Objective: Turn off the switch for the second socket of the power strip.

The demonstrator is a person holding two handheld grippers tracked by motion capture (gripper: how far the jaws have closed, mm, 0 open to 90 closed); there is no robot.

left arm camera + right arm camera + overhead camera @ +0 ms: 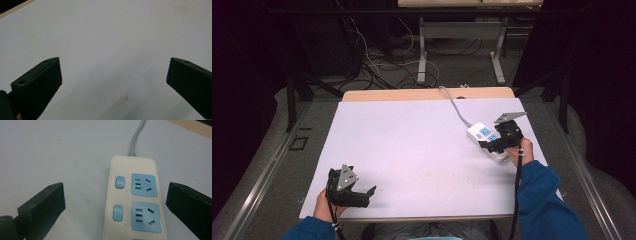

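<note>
White plastic with pale blue socket panels makes up the long power strip (133, 202), which lies flat on the white table cover (412, 150), near its right edge and toward the far half. In the right gripper view, two blue socket panels are fully seen, each with a small blue switch button (119, 181) to its left, and the top of a third panel appears at the lower border. A grey round cord (136, 137) leaves the far end of the strip and, in the high view, runs over the light wooden table edge (387, 94) at the back. The right gripper (115, 202) hangs directly above the strip; its two black jaws stand wide apart, one on each side of the strip, and the strip lies closer to the right jaw. Whether the jaws touch the strip or the cover cannot be told. In the high view a hand (518, 151) in a blue sleeve holds this gripper. The left gripper (113, 82) is well apart from the strip, at the near left corner of the cover, with its jaws also spread wide and nothing between them except bare white surface with a small brownish stain (126, 98).
</note>
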